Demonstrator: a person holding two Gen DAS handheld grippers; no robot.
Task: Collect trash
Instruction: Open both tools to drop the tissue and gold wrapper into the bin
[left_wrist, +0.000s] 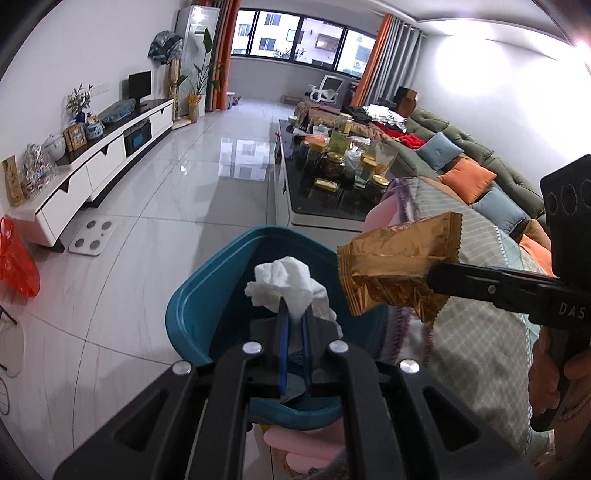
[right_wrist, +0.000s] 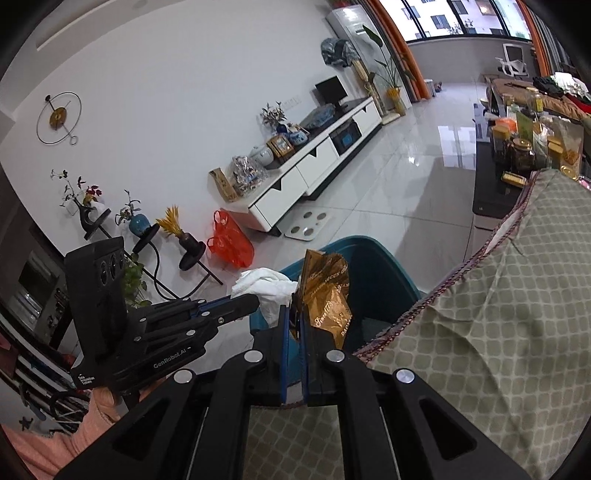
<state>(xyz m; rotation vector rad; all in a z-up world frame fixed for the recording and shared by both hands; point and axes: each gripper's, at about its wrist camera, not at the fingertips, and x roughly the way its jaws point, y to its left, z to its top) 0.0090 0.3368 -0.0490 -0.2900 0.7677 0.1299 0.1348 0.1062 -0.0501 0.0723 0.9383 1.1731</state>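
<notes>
The left gripper (left_wrist: 293, 314), jaws clamped on the crumpled tissue (left_wrist: 286, 284), hangs over the teal bin (left_wrist: 192, 314); the right gripper (right_wrist: 293, 325), clamped on the gold wrapper (left_wrist: 399, 266), waits at three o'clock, at the bin's rim.

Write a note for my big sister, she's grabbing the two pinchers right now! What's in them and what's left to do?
Left gripper: shut on the crumpled white tissue, over the teal bin.
Right gripper: shut on the gold wrapper, at the bin's rim beside the cloth-covered table.
Done: both pieces picked up.
Left: open each gripper above the bin so both probably drop in.
</notes>
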